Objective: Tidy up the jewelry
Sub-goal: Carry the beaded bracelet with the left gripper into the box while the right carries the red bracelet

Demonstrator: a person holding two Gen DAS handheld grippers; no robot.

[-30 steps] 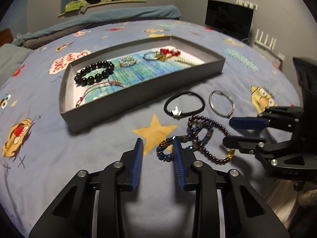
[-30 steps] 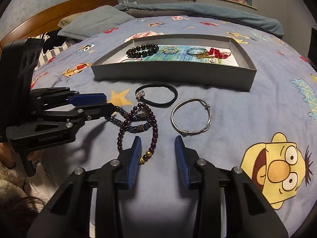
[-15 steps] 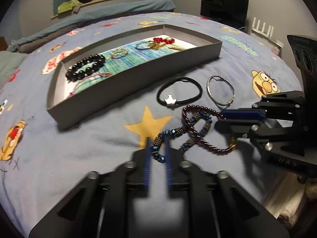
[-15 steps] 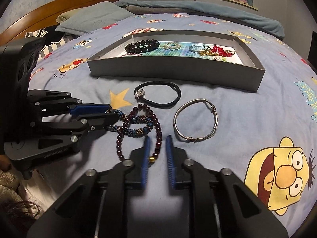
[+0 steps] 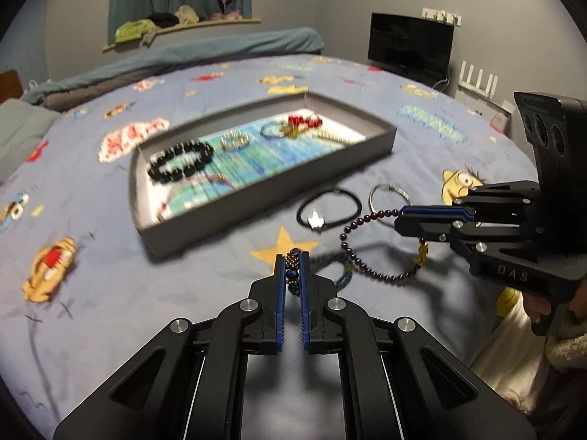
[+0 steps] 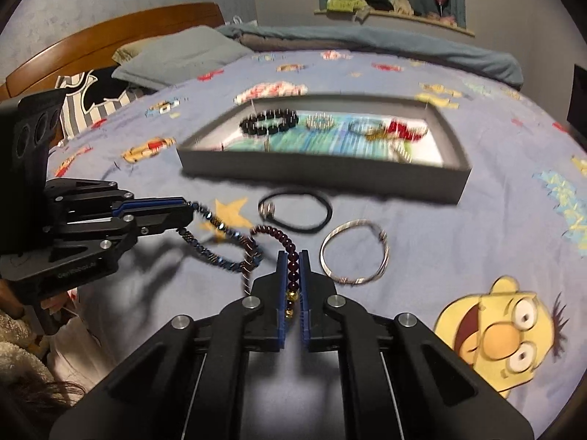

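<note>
A blue-and-bronze beaded bracelet is clenched between the pads of the left tongs and is lifted off the bedspread, in front of the grey tray. A dark red beaded bracelet with gold beads is gripped in the same way by the right tongs, to the right of the blue one as seen from the left wrist. The two bracelets are seen to be looped through each other where they hang between the tongs, in front of the tray. A black hair tie with a small silver charm and a silver bangle are left lying on the bedspread just in front of the tray's near wall. Inside the tray a black beaded bracelet, a small pearl ring of beads, a thin bangle and a red-and-gold piece are laid out, blurred. A television is seen against the wall beyond the tray.
</note>
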